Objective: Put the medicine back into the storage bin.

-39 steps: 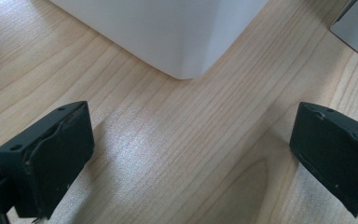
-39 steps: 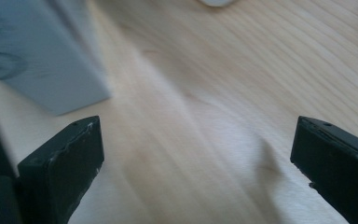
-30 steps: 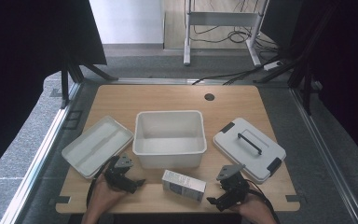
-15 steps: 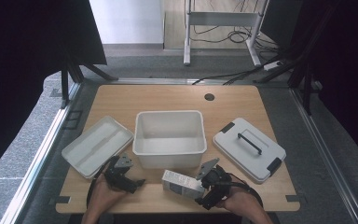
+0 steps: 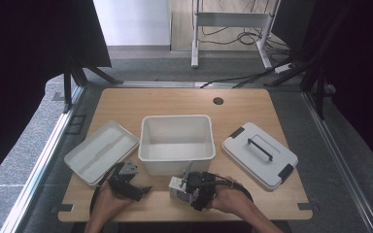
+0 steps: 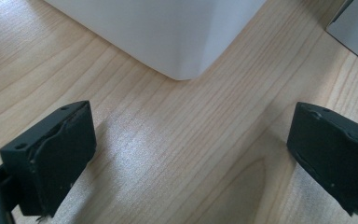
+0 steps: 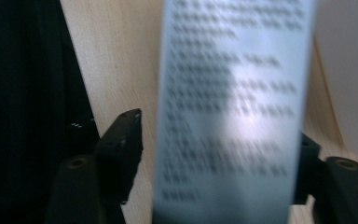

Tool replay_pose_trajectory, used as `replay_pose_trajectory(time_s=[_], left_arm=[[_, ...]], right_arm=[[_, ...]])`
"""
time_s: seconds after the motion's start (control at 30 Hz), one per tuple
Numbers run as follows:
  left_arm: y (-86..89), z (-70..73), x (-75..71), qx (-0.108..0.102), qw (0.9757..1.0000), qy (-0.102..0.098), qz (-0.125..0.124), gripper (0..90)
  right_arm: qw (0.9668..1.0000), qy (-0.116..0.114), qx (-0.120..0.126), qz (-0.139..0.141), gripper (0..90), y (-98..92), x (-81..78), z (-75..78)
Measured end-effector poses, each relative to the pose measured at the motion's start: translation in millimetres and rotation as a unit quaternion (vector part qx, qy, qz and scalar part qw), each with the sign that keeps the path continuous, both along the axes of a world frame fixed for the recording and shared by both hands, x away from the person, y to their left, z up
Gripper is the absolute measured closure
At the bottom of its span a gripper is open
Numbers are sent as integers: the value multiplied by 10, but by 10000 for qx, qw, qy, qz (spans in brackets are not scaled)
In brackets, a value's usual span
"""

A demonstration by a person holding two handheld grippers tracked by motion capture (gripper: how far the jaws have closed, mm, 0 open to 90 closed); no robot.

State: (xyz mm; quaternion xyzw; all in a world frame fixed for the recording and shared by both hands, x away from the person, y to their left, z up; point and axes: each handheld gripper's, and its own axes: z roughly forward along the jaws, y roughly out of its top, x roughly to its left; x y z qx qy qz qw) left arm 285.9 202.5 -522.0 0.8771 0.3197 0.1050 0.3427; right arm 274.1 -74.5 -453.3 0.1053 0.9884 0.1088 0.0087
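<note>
Grasp on the small carton [image 5: 179,188], which lies at the counter's [image 5: 175,102] near edge, just in front of the open white bin [image 5: 177,143]. We see the right gripper [image 5: 188,188] straddling the carton; its jaws have just been closing, and in the right gripper view the printed face [image 7: 233,112] stands between them, a gap showing at the left jaw, so we judge the pads not yet pressing. The left gripper [image 5: 135,188] rests near the same edge with jaws wide and nothing between them; its own view shows bare wood and the bin's corner [image 6: 186,56]. A shallow tray [image 5: 101,151] lies toward the left edge and a handled lid [image 5: 259,154] toward the right. To do this step well, we would centre the carton between the pads, close squarely on its flat sides, and squeeze only enough to avoid denting it before lifting.
</note>
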Motion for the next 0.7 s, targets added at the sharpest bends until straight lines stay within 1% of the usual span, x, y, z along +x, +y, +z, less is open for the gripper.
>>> replay_pose_trajectory(time_s=[0.07,0.13,0.17,0.2,0.27,0.37,0.47,0.57,0.7], left_arm=[[1,1,-1,1,10000,-1,-5,15],[1,1,-1,1,10000,-2,-8,17],[1,1,-1,1,10000,-2,-9,17],[1,1,-1,1,10000,-3,-10,17],[1,1,-2,1,10000,-3,-9,17],[1,1,-1,1,10000,-3,-9,17],[1,1,-2,-1,10000,-5,-8,18],[1,1,-3,-3,10000,-6,-10,19],[1,1,-3,-4,10000,-4,-13,20]], right_arm=[[9999,-12,-129,63,428,43,3,-12],[9996,-96,-269,83,503,75,10,-20],[9995,-97,-301,68,519,82,17,-14],[9995,-34,-294,61,539,82,28,-7],[9995,9,-306,92,550,84,37,10],[9996,88,-240,119,553,81,42,56],[9997,141,-153,148,553,81,40,139],[9996,131,-134,213,553,82,47,229],[9995,134,-147,233,555,81,57,358]])
